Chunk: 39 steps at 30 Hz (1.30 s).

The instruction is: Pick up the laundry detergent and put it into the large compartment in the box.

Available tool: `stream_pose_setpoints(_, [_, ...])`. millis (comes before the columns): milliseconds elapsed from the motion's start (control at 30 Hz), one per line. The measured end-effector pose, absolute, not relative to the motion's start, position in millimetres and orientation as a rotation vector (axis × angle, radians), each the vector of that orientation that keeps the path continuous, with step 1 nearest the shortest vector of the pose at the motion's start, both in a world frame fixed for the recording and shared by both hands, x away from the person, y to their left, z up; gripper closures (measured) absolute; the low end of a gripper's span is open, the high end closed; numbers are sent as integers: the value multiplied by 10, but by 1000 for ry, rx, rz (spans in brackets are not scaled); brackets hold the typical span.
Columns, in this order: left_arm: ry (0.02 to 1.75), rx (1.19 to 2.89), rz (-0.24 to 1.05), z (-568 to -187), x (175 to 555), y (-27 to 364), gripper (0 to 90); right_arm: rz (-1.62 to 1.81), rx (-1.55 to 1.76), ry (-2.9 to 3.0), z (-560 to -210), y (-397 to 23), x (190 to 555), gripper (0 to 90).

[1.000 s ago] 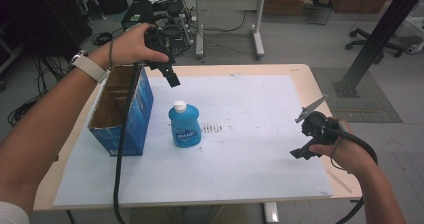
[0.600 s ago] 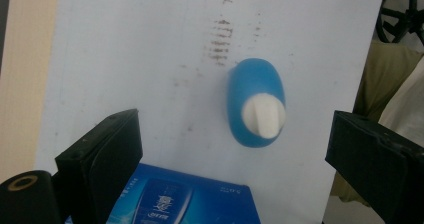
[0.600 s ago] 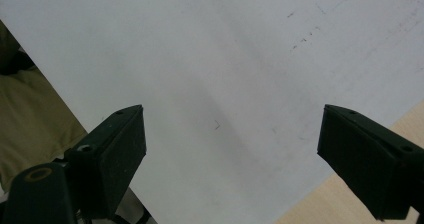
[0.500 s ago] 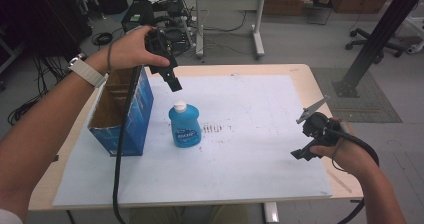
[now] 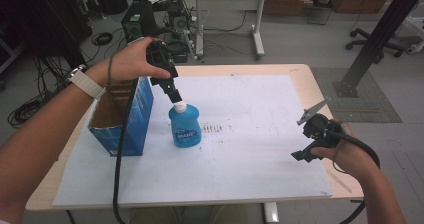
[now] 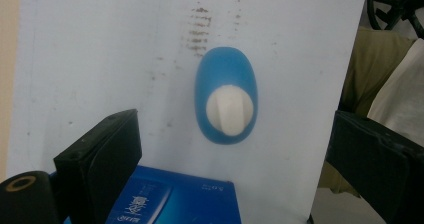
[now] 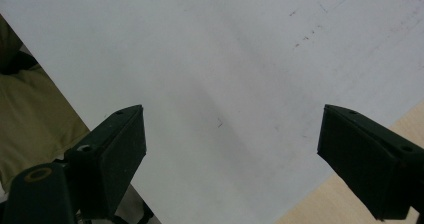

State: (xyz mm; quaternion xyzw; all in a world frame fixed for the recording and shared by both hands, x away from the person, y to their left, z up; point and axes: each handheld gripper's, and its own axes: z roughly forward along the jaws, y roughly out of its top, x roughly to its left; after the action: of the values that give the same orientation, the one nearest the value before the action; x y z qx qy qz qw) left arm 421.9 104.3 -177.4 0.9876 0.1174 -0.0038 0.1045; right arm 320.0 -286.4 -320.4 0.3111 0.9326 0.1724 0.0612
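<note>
Left gripper (image 5: 176,95), jaws spread wide, poised over the cap (image 6: 230,109) of the bottle (image 5: 185,126) standing just beside the box (image 5: 131,121); right gripper (image 5: 311,131) idles open; an off-centre descent could topple the bottle.

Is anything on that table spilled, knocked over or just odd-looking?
Nothing spilled or tipped. The blue bottle stands upright with its white cap on, beside the open blue box. The only blemish is a patch of dark smudges on the white sheet.

Blue box (image 6: 172,201) cut off at the left gripper view's bottom edge
</note>
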Motion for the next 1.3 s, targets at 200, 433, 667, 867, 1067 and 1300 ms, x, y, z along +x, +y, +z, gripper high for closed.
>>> stream_pose_setpoints(200, [358, 2910, -49, -1841, 4210, 1052, 67, 524, 943, 2816, -3195, -2867, 3180, 120])
stream_pose_setpoints(433, [359, 2917, -64, -1897, 4205, 1046, 57, 524, 945, 2815, -3201, -2877, 3164, 120])
stream_pose_setpoints(667, [329, 2934, -83, -1988, 4201, 1006, 63, 525, 940, 2817, -3205, -2873, 3165, 120])
stream_pose_setpoints(867, [330, 2936, -82, -2044, 4205, 995, 62, 522, 945, 2817, -3207, -2874, 3162, 120])
stream_pose_setpoints(1067, [331, 2925, -83, -2101, 4224, 988, 62, 521, 941, 2820, -3210, -2859, 3173, 120])
stream_pose_setpoints(1300, [325, 2940, -100, -2220, 4237, 967, 63, 521, 938, 2821, -3208, -2846, 3180, 120])
